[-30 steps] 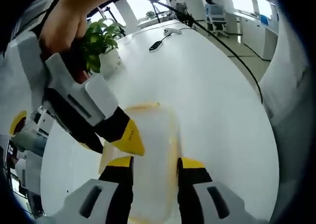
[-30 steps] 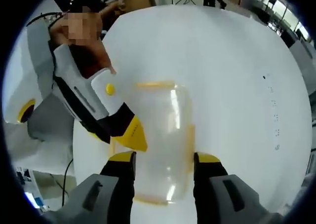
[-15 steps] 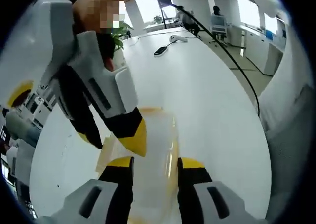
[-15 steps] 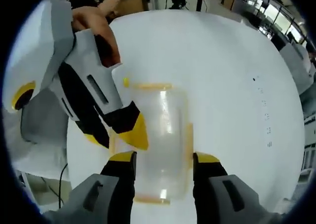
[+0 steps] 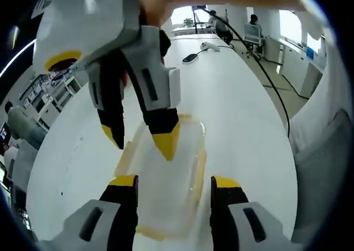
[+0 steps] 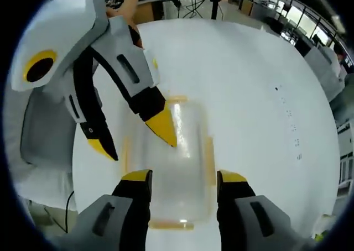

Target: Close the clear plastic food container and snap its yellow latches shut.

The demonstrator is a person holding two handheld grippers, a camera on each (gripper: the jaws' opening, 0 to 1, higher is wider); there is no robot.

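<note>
The clear rectangular plastic food container with yellow latches (image 5: 168,190) is lying flat on the round white tabletop (image 5: 238,113) with its lid apparently already seated; the latches along its long sides (image 6: 209,160) are looking folded down, though whether each is snapped I cannot tell, so pressing them home is likely remaining. In the left gripper view, the left tongs (image 5: 173,184) are spread apart and grasping nothing, the container sitting between and just ahead at twelve o'clock; the right tongs (image 5: 142,143) are reaching in from eleven o'clock, also parted, one yellow tip over the lid; in the right gripper view, the container is likewise lying dead ahead.
</note>
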